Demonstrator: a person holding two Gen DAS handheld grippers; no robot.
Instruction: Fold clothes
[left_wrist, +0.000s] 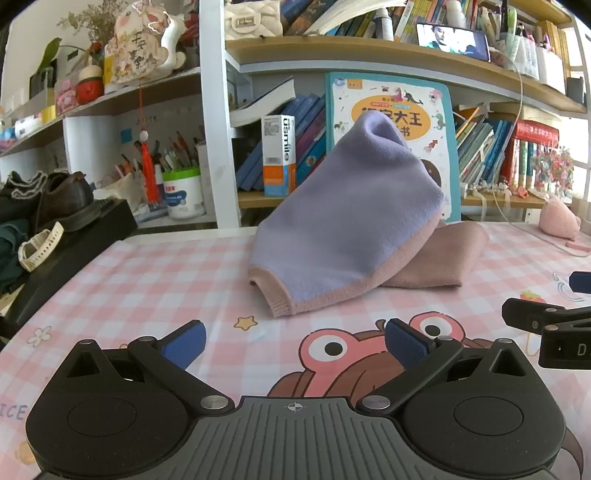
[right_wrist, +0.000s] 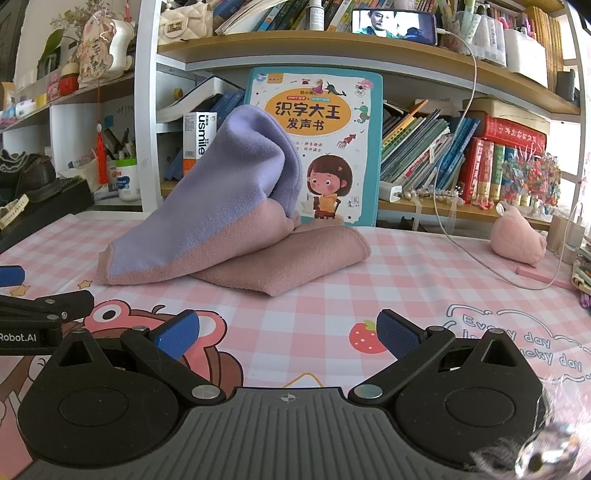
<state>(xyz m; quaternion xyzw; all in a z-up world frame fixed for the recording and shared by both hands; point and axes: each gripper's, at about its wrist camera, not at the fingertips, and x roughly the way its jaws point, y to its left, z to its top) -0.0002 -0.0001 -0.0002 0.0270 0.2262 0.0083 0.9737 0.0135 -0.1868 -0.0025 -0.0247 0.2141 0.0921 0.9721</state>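
Both grippers, left (left_wrist: 293, 341) and right (right_wrist: 288, 332), stand spread wide, grasping nothing. The lilac knit garment with pink trim (left_wrist: 343, 221) lies at twelve o'clock on the pink checked tablecloth (left_wrist: 155, 280) (propped against a turquoise children's book (right_wrist: 332, 122)).

The right gripper (right_wrist: 288, 336) hovers low over the bench (right_wrist: 424, 280), its blue-padded jaws spread wide with nothing between them. Ahead lies a lilac and pink knitted garment (right_wrist: 221, 214), its lilac part propped up against a children's picture book (right_wrist: 332, 147) that stands against the bookshelf (right_wrist: 369, 66). The pink part lies folded flat on the checked cloth. At the left edge, part of the left gripper (right_wrist: 40, 314) shows. A pink plush toy (right_wrist: 517, 236) sits far right.
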